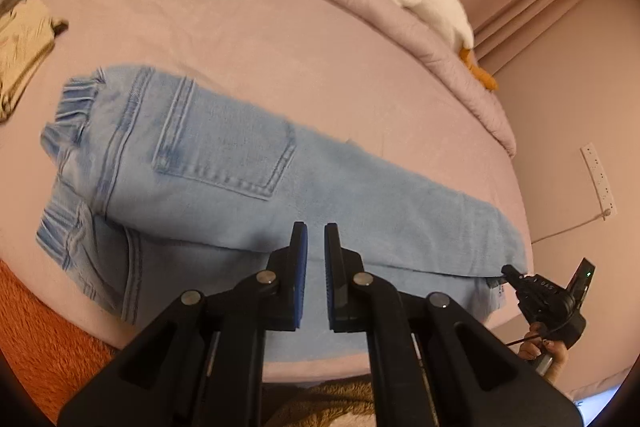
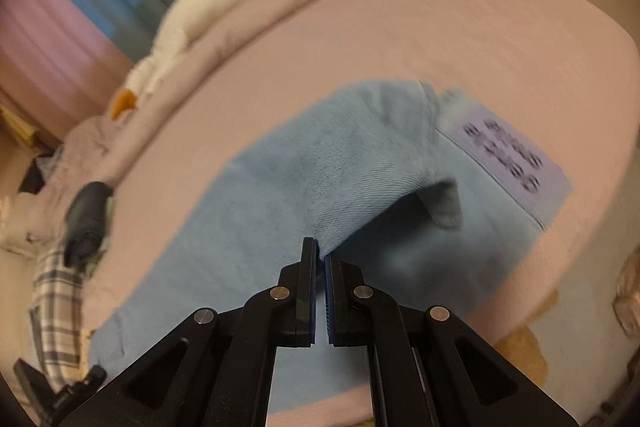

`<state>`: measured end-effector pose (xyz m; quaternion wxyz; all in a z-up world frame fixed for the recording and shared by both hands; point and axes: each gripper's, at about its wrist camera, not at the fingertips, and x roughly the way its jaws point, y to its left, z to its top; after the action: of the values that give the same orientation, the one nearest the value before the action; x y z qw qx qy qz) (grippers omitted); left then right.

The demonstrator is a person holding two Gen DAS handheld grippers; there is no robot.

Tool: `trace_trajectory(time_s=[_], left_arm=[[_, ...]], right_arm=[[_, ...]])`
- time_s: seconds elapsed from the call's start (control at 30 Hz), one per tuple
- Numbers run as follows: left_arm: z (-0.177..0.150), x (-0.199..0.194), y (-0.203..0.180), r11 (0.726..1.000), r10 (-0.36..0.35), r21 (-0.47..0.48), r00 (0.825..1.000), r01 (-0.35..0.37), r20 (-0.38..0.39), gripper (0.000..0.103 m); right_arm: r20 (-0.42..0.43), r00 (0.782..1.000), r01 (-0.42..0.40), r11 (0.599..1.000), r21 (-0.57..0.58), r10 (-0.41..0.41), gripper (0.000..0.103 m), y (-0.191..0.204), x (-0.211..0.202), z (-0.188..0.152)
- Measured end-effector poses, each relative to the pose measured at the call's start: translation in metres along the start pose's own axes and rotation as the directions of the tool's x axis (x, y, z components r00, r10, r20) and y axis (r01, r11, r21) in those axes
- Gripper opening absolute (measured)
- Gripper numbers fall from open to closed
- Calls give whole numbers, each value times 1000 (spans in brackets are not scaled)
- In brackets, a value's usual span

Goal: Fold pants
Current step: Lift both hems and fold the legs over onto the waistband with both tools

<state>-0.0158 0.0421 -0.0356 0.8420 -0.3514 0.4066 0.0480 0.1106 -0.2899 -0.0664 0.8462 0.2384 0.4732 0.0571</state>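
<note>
Pants: soft, limp denim. Right gripper pinched hem, lifted; left gripper narrow, empty, mid-leg. Grip waistband next.

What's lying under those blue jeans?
The jeans lie folded lengthwise, one leg on the other, on a pink bedsheet. The right gripper lifts the hem. Anything beneath the rest is hidden.

The black two-finger left gripper is hovering with jaws slightly parted; the black right gripper is pinching light-blue denim pants.
</note>
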Motion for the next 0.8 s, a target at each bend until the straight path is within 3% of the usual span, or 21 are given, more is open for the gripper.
trace_trajectory(time_s=[0.13,0.2,0.3,0.33,0.37,0.43,0.6,0.7,0.73,0.77,0.8], left_arm=[[5,5,8,1000,4,-23,1000,-5,-17,7],[9,5,16,998,27,-48,999,-28,-19,16],[11,3,35,991,47,-120,998,-50,-29,44],[13,2,45,986,54,-158,998,-58,-26,58],[12,-1,50,980,58,-187,998,-61,-21,65],[11,-8,67,969,73,-234,997,-74,-12,66],[25,-11,96,944,109,-319,993,-88,47,66],[35,-4,99,942,120,-325,989,-87,82,63],[37,-2,100,944,106,-324,989,-68,100,48],[38,1,101,945,94,-322,991,-59,95,26],[40,2,102,944,99,-323,992,-68,81,21]], right_arm=[[-10,1000,26,999,24,-26,4,-7,5,-1],[-14,999,35,999,24,-35,4,-7,6,-1],[-18,999,40,999,25,-40,4,-7,5,-4],[-17,999,45,999,23,-45,4,-6,4,-4],[-17,999,49,999,22,-49,4,-5,4,-4],[-20,998,52,998,24,-52,4,-5,5,-4],[-25,997,69,997,23,-68,4,-5,10,-4],[-25,998,66,997,32,-65,4,-6,12,-3],[-23,998,62,997,35,-62,4,-6,12,-3],[-24,998,62,997,37,-61,4,-7,12,-4],[-25,998,56,998,40,-55,4,-7,10,-4]])
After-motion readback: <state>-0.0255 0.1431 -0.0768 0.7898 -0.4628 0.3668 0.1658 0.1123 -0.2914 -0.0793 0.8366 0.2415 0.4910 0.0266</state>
